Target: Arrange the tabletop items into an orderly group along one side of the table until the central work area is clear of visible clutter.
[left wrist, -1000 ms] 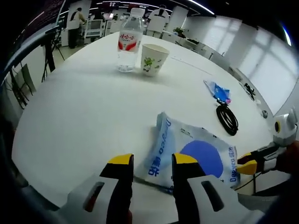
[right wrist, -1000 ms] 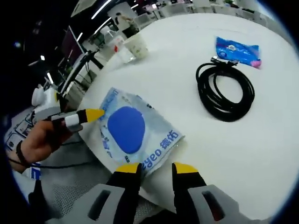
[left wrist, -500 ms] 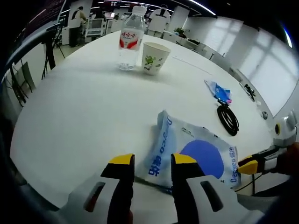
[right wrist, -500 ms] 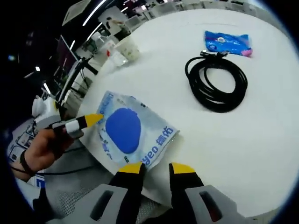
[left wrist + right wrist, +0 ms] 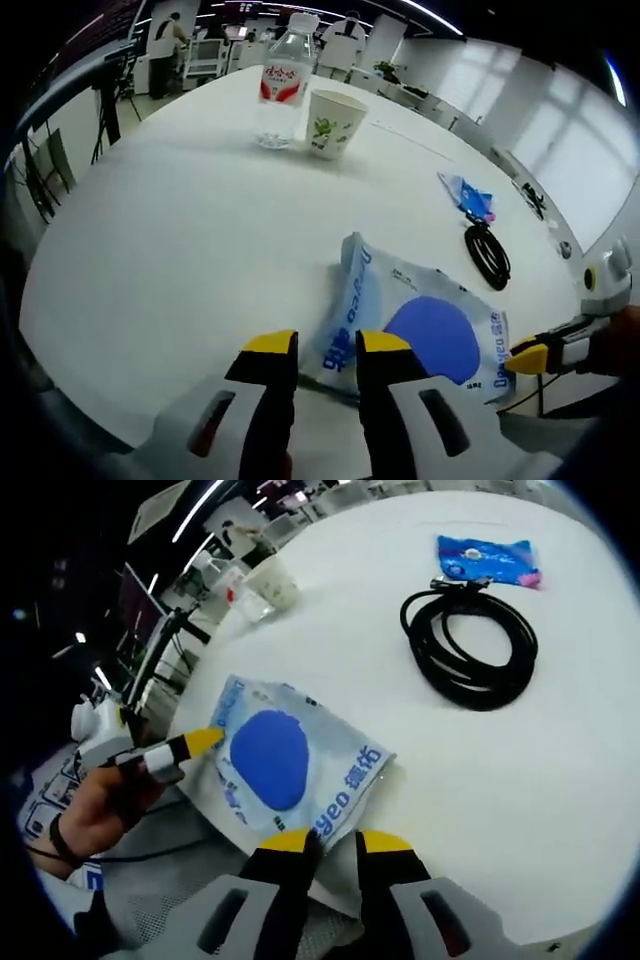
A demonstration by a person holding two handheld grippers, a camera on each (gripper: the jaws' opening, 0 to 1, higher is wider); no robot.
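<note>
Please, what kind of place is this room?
Probably an open-plan office or lab. The large white table stands in a wide room with big windows, with more desks and chairs behind it and people at work in the background.

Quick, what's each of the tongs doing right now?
Left tongs: open, jaws straddling the wipes pack edge.
Right tongs: open, narrow gap, at the pack's corner.

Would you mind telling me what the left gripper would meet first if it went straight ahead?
Most likely the blue-and-white packet: the left gripper points at its near edge on the white table, though depth is hard to judge.
</note>
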